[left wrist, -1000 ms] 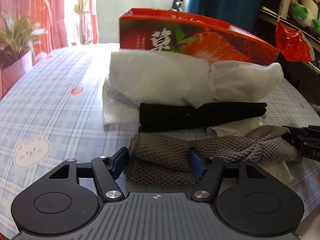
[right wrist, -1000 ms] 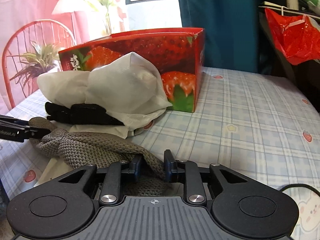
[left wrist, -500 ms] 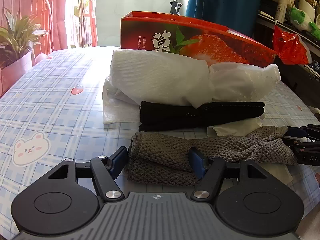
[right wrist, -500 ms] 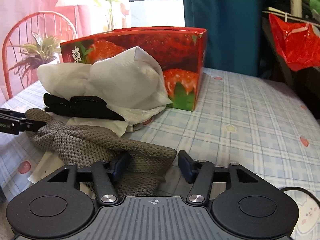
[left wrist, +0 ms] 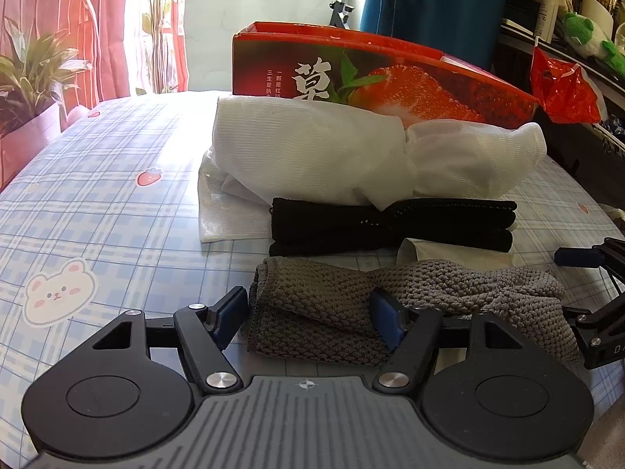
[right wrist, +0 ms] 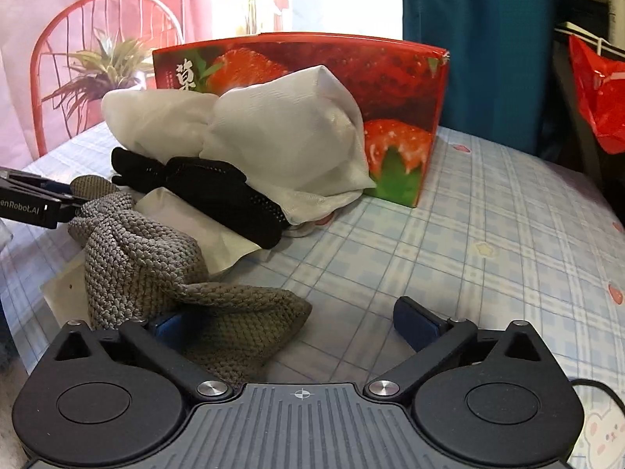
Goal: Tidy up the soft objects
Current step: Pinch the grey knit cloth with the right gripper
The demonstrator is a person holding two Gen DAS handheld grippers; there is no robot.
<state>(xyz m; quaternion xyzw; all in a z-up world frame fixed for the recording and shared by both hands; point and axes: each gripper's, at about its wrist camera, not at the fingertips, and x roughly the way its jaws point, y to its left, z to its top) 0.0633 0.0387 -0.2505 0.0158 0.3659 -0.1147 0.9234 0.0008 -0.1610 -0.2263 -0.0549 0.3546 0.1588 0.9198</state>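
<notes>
Grey knit: my grey knit [left wrist: 410, 293] lies on the bench [left wrist: 117, 234], right in front of both claws, nearest of the three soft things.
Long axis: it runs across my left view, side to side, folded thick at its left end and pinched thin about the middle.
Neighbours: black cloth [left wrist: 390, 226] lies just behind it, parallel; white cloth [left wrist: 351, 156] is bundled behind that, against the red box [left wrist: 390, 78]. A pale sheet [right wrist: 218, 230] shows under the knit and the black cloth.
Left claw: my left claw [left wrist: 310, 312] sits over the knit's left half, partly spread. Its right pad rests on the fabric near the pinched middle; its left pad stands just off the folded edge. I judge that no pinch, only a straddle.
Right claw: my right claw [right wrist: 289, 322] is at the knit's other end and its jaws are opening, now spread wide. The knit's tip lies between the pads, against the left one; the right pad [right wrist: 414, 318] is well clear over bare bench. Nothing gripped there.
Which hand is nearer: both are on it, one per end, but the left is set better, square across the thick fold.
What the move turns on: the knit lies crosswise to my left claw, so closing would gather the folded end. That is my guess at the next grab.
Risk: the loose knit may unroll or drag the pale sheet along.
</notes>
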